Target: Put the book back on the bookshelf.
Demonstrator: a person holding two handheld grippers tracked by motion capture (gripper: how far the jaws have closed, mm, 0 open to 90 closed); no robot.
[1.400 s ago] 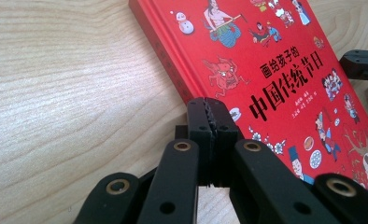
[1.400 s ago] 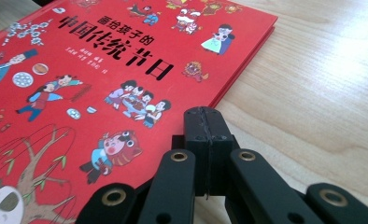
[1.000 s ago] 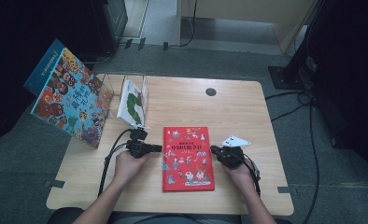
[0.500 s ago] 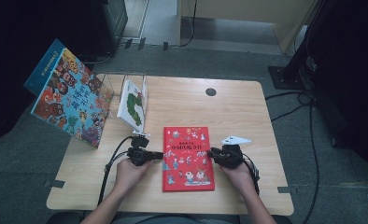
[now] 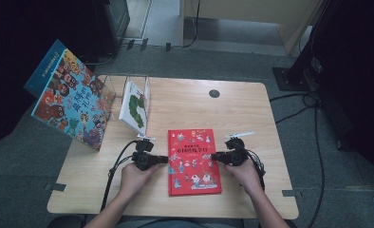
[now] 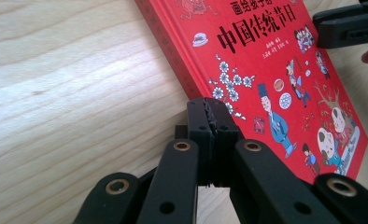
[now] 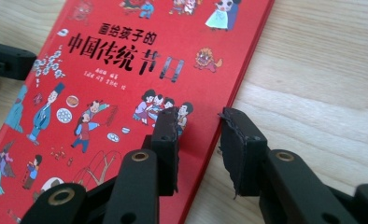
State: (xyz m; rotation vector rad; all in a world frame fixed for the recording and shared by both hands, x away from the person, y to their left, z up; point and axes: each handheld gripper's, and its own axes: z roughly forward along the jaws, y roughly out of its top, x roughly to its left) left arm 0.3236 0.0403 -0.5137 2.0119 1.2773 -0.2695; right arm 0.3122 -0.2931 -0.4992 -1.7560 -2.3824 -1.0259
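Left gripper view: the left tongs (image 6: 213,122) are pressed shut on nothing, their tips at the spine edge of the red book (image 6: 285,70), touching it or just short of it. The right tongs (image 7: 198,140) stand apart, one jaw over the cover and one over the wood, straddling the book's opposite long edge without clamping it. Set on either side like this, the two tongs look placed to steady or square the book, or to start lifting its cover; which one I cannot tell.

The book lies flat and closed, cover up, near the front middle of the bench (image 5: 185,102), between the person's hands. Further back on the left, a clear rack (image 5: 138,88) holds a white book (image 5: 134,108) upright, and a big picture book (image 5: 69,95) leans at the bench's left corner. The bench is pale wood on a grey floor (image 5: 223,57), with cables (image 5: 313,137) trailing at the right and dark surroundings.
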